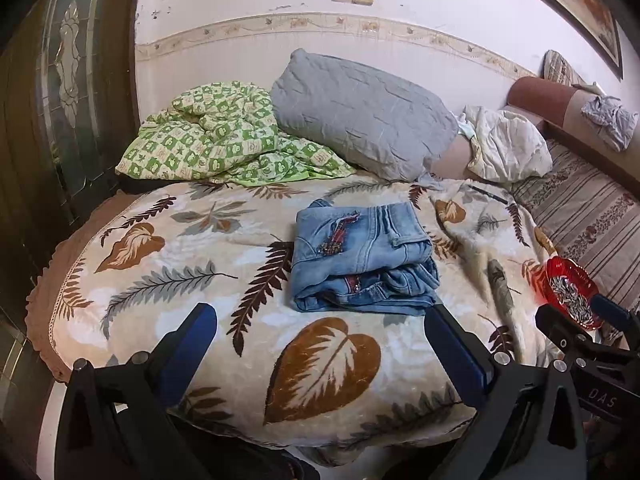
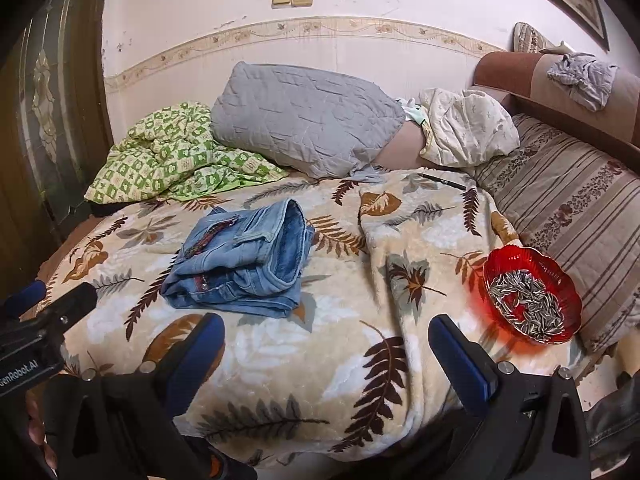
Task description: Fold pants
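Folded blue denim pants [image 1: 362,258] at centre frame on a leaf-print blanket [image 1: 192,320], left gripper [image 1: 320,326] and right gripper [image 2: 326,334] both spread apart, empty, lower frame, red bowl of seeds [image 2: 532,294] at right.

My left gripper [image 1: 320,322] has black angular arms, blue pads on its fingers [image 1: 192,344] and silver screw heads. My right gripper [image 2: 326,334] looks the same: black frame, blue pads, silver screws. White lettering marks both black bodies.
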The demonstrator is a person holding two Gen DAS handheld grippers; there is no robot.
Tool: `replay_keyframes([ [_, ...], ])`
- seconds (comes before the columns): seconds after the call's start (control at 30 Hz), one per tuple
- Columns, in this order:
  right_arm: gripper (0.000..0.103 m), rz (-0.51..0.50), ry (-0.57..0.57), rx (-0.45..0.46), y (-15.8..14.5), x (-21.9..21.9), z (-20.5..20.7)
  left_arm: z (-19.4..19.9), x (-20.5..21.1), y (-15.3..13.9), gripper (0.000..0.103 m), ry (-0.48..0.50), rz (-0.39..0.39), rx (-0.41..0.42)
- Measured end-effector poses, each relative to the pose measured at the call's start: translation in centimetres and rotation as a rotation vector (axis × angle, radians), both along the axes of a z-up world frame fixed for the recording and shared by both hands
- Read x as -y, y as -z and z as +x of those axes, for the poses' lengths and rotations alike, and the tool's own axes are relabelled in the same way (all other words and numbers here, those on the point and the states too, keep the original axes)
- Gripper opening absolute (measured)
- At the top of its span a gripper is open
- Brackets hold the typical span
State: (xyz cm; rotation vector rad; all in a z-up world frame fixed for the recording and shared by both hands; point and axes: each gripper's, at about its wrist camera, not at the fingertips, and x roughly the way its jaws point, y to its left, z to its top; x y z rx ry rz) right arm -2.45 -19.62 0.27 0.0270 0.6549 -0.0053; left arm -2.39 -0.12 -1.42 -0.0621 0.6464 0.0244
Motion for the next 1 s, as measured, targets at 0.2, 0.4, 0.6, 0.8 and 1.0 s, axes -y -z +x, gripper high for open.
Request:
replay_keyframes([
  [0.2,0.103,-0.007,0.002,0.000,0.03,-0.12,0.09,0.11,0.43,0.36,0.103,0.022,0.012,-0.018],
  [0.4,0.103,-0.004,0.002,0.003,0.08,-0.06,0.19,0.05,0.56,0.40,0.103,0.025,0.007,-0.024],
  [0.6,0.103,-0.001,-0.001,0.000,0.11,-0.11,0.23,0.10,0.68,0.47,0.103,0.028,0.010,-0.028],
  [0.8,0.103,-0.002,-0.002,-0.002,0.14,-0.30,0.22,0.12,0.63,0.63,0.103,0.029,0.016,-0.033],
  [1.0,0.103,-0.002,-0.003,-0.006,0.21,-0.31,0.28,-0.01,0.44,0.46,0.103,0.018,0.019,-0.028],
])
